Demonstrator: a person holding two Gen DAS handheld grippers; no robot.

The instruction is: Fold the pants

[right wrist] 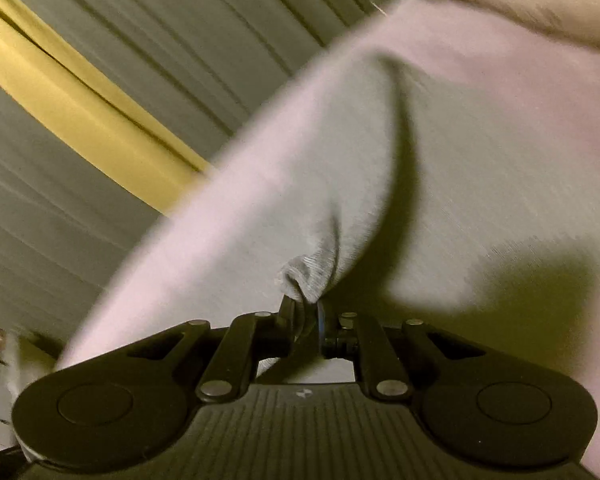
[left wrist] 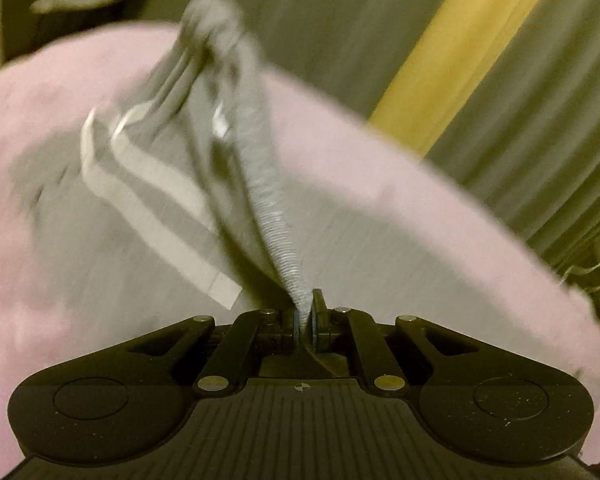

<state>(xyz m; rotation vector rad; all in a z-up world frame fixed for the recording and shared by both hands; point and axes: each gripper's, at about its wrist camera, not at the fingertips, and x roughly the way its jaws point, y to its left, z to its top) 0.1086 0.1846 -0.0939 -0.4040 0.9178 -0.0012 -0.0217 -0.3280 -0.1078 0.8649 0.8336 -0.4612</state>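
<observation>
Both claws are pinched on the grey pants (left wrist: 256, 184): the left gripper (left wrist: 305, 316) nips the ribbed waistband, the right gripper (right wrist: 306, 312) a bunched edge. The fabric hangs over a pale pink cover (left wrist: 400, 208). Behind it, grey pleated curtains (right wrist: 180, 40) carry a yellow band (right wrist: 80, 120); everything is blurred.
</observation>
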